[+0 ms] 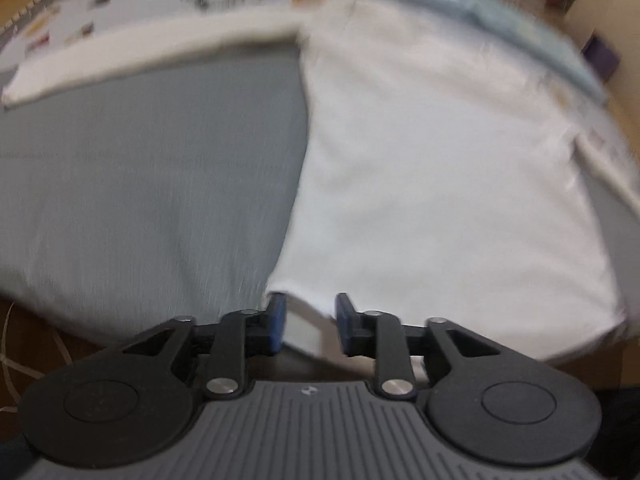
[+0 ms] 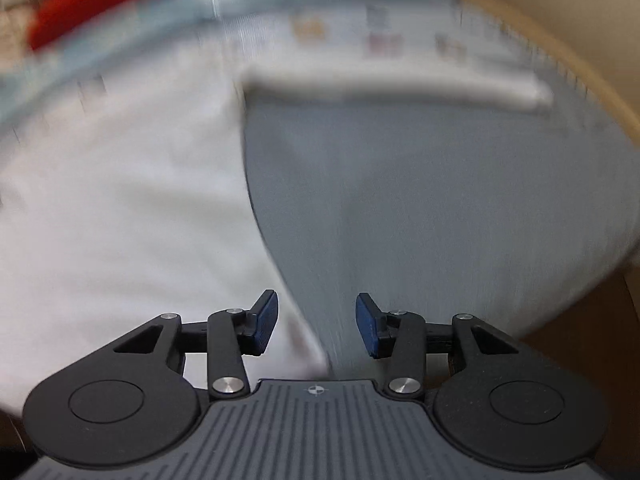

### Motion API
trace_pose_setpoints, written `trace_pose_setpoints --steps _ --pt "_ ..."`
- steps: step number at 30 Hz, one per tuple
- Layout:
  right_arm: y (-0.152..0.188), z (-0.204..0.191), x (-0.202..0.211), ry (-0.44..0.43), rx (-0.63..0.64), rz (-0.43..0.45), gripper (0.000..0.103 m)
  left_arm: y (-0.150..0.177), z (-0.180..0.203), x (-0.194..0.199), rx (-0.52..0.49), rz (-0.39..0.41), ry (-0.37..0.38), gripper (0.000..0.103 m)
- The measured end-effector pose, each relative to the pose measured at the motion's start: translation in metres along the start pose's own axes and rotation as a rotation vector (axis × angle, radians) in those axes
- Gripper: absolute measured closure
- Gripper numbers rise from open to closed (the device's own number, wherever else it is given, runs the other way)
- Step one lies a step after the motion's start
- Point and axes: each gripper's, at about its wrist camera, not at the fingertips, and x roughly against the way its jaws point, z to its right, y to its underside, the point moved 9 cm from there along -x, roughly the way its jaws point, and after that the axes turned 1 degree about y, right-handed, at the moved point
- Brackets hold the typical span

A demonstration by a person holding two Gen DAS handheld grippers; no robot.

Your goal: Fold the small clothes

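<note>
We have the white, soft cotton garment (image 1: 432,168) lying flat on the grey woven cloth surface (image 1: 140,168), one straight folded edge running away from us and a long sleeve or strip stretched sideways at the far end. Our left gripper (image 1: 310,322) hangs over the near corner of the garment with its blue pads parted and the hem between them — nothing pinched. Our right gripper (image 2: 316,322) likewise stands apart, straddling the garment's edge where white meets grey, holding nothing. Both views are blurred. To do this step well, we should check the fold lies square — then regrasp for the next fold.
</note>
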Motion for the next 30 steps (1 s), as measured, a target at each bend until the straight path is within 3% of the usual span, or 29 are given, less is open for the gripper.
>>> trace_pose_setpoints --steps 2,4,10,13,14,15,17,22,30 --pt "-0.031 0.000 0.029 -0.030 -0.017 0.149 0.057 -0.014 0.001 0.013 0.021 0.084 -0.001 0.047" --pt "-0.060 0.001 0.057 -0.042 0.002 0.264 0.055 -0.027 0.002 0.023 0.008 0.165 -0.042 0.038" --pt "-0.104 0.016 0.097 -0.045 0.076 0.430 0.038 -0.034 0.001 0.036 -0.003 0.240 -0.103 0.033" --pt "-0.096 0.025 0.086 -0.038 0.073 0.434 0.038 -0.038 -0.003 0.039 0.017 0.253 -0.107 0.031" --pt "-0.094 0.031 0.076 -0.049 0.009 0.377 0.038 -0.039 -0.003 0.040 0.021 0.256 -0.107 0.031" --pt "-0.098 0.033 0.074 -0.094 -0.044 0.366 0.038 -0.039 -0.004 0.038 0.025 0.259 -0.106 0.031" --pt "-0.099 0.035 0.073 -0.090 -0.090 0.385 0.038 -0.040 -0.004 0.038 0.030 0.265 -0.103 0.031" --pt "-0.099 0.031 0.067 -0.060 -0.077 0.389 0.038 -0.056 -0.011 0.048 0.042 0.322 -0.150 0.031" --pt "-0.099 0.029 0.068 -0.040 -0.053 0.402 0.039 -0.164 -0.054 0.059 0.188 0.429 -0.191 0.035"
